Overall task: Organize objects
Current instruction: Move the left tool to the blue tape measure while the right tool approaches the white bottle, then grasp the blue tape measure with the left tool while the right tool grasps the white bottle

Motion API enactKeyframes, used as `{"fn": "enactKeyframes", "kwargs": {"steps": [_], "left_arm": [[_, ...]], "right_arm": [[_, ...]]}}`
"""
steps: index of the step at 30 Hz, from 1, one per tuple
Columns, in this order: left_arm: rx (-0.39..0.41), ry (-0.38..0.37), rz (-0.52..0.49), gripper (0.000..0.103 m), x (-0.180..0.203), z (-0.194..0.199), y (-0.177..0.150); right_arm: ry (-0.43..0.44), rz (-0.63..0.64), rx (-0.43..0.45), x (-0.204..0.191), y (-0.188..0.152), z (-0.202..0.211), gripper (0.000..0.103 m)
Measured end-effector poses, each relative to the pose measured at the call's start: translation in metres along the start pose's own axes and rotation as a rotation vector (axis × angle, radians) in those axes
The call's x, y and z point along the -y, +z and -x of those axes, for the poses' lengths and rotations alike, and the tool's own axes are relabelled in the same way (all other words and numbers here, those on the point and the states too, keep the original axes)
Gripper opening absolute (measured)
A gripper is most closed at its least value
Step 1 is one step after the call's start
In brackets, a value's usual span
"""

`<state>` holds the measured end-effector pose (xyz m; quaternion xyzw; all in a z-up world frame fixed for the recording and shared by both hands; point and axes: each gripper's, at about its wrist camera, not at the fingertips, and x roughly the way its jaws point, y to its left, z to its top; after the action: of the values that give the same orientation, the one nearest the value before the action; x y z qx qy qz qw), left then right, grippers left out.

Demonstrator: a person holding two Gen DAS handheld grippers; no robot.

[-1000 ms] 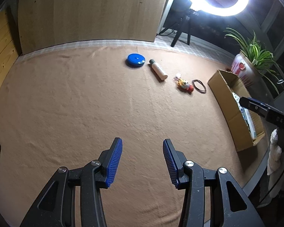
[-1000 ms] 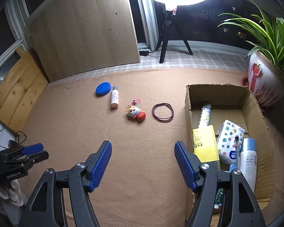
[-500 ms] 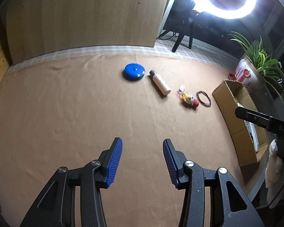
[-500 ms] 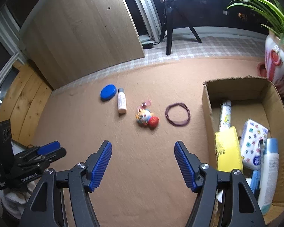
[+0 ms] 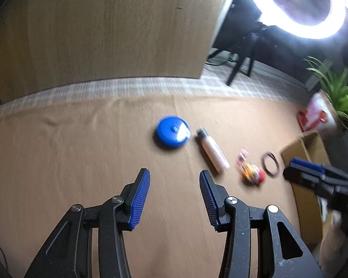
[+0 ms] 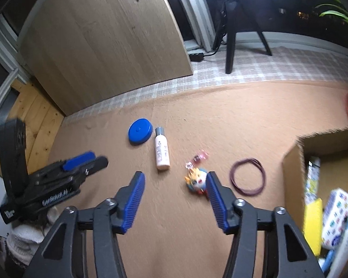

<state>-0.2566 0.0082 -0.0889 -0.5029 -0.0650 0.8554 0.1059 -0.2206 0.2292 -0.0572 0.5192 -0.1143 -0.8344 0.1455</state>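
Observation:
On the tan cloth lie a blue round lid [image 5: 172, 134] [image 6: 140, 134], a small pale bottle [image 5: 213, 150] [image 6: 161, 153], a little orange toy with a pink charm [image 5: 251, 173] [image 6: 196, 179] and a dark elastic ring [image 5: 270, 163] [image 6: 247, 179]. My left gripper [image 5: 173, 172] is open and empty, just short of the lid; in the right wrist view it [image 6: 81, 162] shows at the left. My right gripper [image 6: 175, 173] has its jaws closing with nothing between them. The toy sits against its right fingertip, partly hidden. In the left wrist view that gripper [image 5: 313, 176] shows at the right.
An open cardboard box [image 6: 292, 162] [image 5: 310, 143] at the right holds several packets and bottles. Behind stand a leaning wooden board [image 6: 99, 46], a ring light [image 5: 299, 7] on a tripod [image 6: 230, 37] and a potted plant [image 5: 334, 97]. Wooden planks [image 6: 34, 125] lie at the left.
Both grippers have moved forward toward the loose objects, which now look larger and nearer. The right jaws have narrowed. The box has slid toward the right edge of the right wrist view.

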Motion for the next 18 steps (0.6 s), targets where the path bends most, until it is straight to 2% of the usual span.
{"fn": "enactKeyframes", "kwargs": {"steps": [6,8,13,18], "left_arm": [[-0.019,0.018,-0.015,0.048,-0.001,-0.041,0.036],[-0.045,0.009,-0.03,0.048,0.0,-0.055,0.045],[-0.068,0.047,-0.053,0.048,0.005,-0.079,0.062],[-0.092,0.069,-0.07,0.049,0.009,-0.095,0.068]], "right_arm": [[-0.012,0.037,-0.068,-0.009,0.014,-0.045,0.042],[-0.032,0.061,-0.075,-0.012,0.015,-0.052,0.041],[-0.051,0.105,-0.085,-0.018,0.022,-0.063,0.041],[-0.065,0.137,-0.105,-0.024,0.025,-0.074,0.041]]}}
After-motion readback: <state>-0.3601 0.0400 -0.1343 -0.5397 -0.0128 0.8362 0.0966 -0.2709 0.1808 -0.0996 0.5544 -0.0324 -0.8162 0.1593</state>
